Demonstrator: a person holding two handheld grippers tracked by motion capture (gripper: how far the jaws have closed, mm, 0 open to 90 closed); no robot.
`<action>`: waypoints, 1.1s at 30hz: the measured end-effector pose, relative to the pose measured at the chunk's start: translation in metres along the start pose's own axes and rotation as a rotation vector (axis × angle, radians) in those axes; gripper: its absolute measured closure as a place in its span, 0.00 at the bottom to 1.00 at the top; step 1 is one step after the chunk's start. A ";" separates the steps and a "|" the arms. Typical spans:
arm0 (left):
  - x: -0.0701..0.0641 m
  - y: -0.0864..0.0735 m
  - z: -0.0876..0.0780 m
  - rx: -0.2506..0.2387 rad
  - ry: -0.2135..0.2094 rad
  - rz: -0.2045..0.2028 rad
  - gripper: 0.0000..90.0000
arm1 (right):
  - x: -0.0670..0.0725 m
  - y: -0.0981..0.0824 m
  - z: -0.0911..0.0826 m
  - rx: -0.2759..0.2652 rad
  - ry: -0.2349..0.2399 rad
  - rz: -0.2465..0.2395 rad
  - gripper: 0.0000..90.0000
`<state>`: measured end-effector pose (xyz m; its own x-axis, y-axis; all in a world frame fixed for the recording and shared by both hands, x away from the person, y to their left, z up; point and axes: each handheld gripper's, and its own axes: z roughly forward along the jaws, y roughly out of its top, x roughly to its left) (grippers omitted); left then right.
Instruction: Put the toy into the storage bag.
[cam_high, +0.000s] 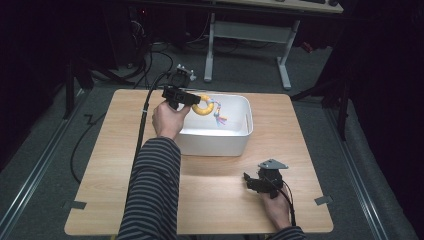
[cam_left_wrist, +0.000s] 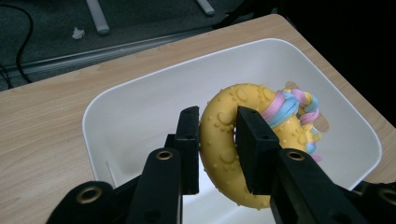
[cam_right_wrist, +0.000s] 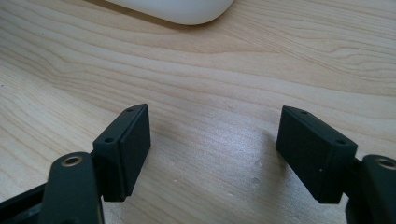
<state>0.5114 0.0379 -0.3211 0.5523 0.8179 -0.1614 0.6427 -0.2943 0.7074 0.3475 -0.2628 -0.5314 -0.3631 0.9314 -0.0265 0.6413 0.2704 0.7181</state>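
1. High view: the left gripper (cam_high: 192, 100) is held above the far left part of a white rectangular plastic tub (cam_high: 240, 142), which stands on the far half of a light wooden table (cam_high: 120, 165).
2. Its jaws are clenched on a yellow knobbly rubber ring toy (cam_high: 204, 106) with pink, blue and yellow cords knotted on its right side.
3. In the left gripper view the two black jaws press on either side of the ring's band (cam_left_wrist: 224, 140), with the ring hanging over the tub's white floor; whether it touches the floor I cannot tell.
4. The tub's walls surround the toy on all sides; nothing else lies inside.
5. The right gripper (cam_high: 255, 182) rests low over the near right part of the table, well apart from the tub.
6. In the right gripper view its jaws stand wide, released, with bare wood between them and the tub's rounded corner (cam_right_wrist: 177, 9) at the far edge.
7. A striped sleeve (cam_high: 152, 195) crosses the near left table.
8. On the grey floor beyond, black cables (cam_high: 150, 60) and a white desk frame (cam_high: 250, 35) stand.
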 end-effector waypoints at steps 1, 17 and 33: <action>0.000 0.000 0.000 0.000 0.000 0.000 0.80 | 0.000 0.000 0.000 0.000 0.000 0.000 0.29; 0.003 -0.009 0.031 0.052 0.008 -0.012 0.80 | 0.001 0.000 0.000 -0.001 0.004 0.000 0.29; -0.001 -0.022 0.043 0.106 -0.008 0.016 0.80 | 0.000 0.000 0.000 -0.001 0.005 -0.003 0.29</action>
<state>0.5199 0.0226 -0.3655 0.5665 0.8091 -0.1564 0.6862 -0.3580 0.6332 0.3476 -0.2622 -0.5316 -0.3686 0.9293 -0.0248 0.6394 0.2728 0.7189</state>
